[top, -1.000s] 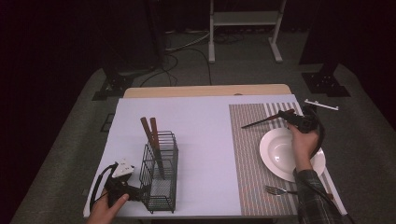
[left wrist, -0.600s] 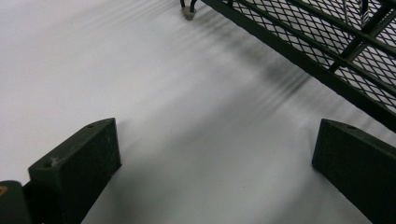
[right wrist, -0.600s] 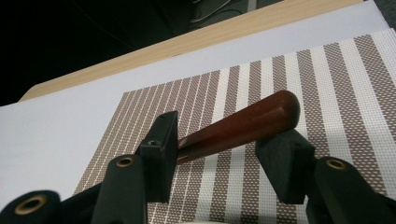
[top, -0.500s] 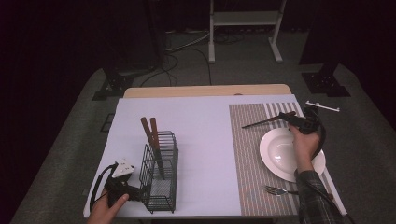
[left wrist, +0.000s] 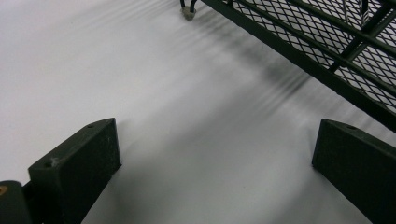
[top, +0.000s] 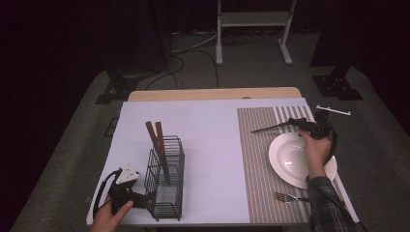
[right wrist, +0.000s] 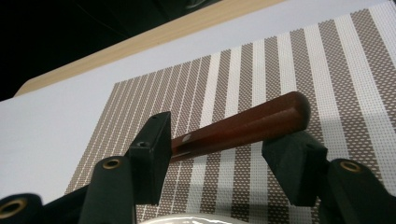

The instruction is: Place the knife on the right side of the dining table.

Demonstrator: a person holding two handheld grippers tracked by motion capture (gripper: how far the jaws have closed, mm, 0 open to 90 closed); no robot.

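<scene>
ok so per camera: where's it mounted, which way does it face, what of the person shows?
High view: above the person's side, facing forward and down on the table; both forearms and the left gripper enter from the bottom.
Left gripper view: rides that gripper, low over the white tabletop, facing the wire caddy; its two black jaws stand apart.
Right gripper view: rides the right gripper, facing across the striped placemat; its jaws, just opening, flank a wooden knife handle.
Shared: caddy in the high and left gripper views; placemat and knife in the high and right gripper views.

No text, label, brand, number or sign can be read anywhere in these views, neither on the table nor on any of the things lying on it
</scene>
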